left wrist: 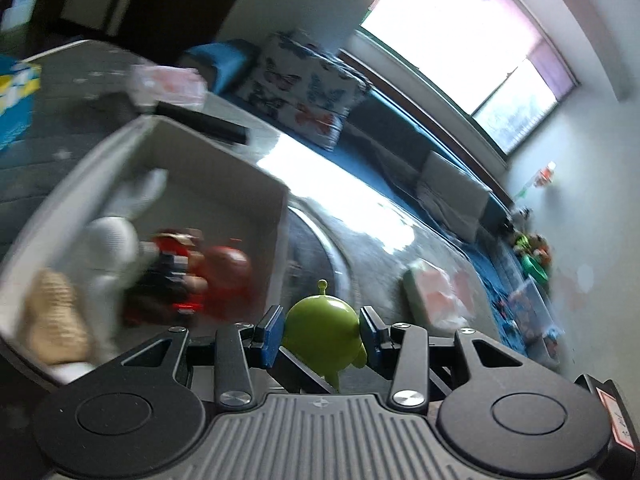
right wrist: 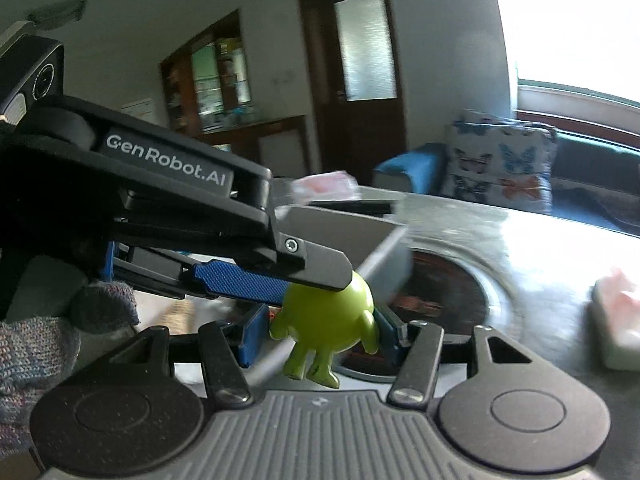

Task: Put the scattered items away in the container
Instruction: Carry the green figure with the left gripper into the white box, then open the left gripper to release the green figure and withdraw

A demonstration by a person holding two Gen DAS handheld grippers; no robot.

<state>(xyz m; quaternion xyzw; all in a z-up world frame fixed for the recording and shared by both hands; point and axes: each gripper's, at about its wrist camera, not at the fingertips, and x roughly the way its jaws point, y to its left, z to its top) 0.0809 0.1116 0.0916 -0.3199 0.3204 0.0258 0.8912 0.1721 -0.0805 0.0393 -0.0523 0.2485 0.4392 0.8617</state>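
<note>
Tongs on both sides grasp the same small green figure (left wrist: 322,330): in the left wrist view the left tongs (left wrist: 320,332) have their blue pads against either side of its round body, its single antenna pointing away from the camera. In the right wrist view the right tongs (right wrist: 316,330) press their blue pads on the flanks of the green figure (right wrist: 326,320), whose two stubby legs hang down toward the camera, while the left tongs reach in from the left with one black finger lying over the top of its head. A gloved hand (right wrist: 36,344) shows at the left edge of that view. The figure is off the table (left wrist: 360,216), held in the air just beside the near corner of the grey container (left wrist: 224,168). Inside the container lie a white plush toy (left wrist: 112,240), a red and black toy (left wrist: 180,276) and a tan object (left wrist: 52,316), all blurred. On the grey table well to the right lies a pale packet with pink markings (left wrist: 438,296), and another like it (left wrist: 168,86) sits beyond the container, next to a flat black thing (left wrist: 200,122). A blue and yellow box (left wrist: 16,104) is at the far left. Past the table stands a blue sofa (left wrist: 440,176) with a butterfly cushion (left wrist: 296,92) under a bright window (left wrist: 460,40).
</note>
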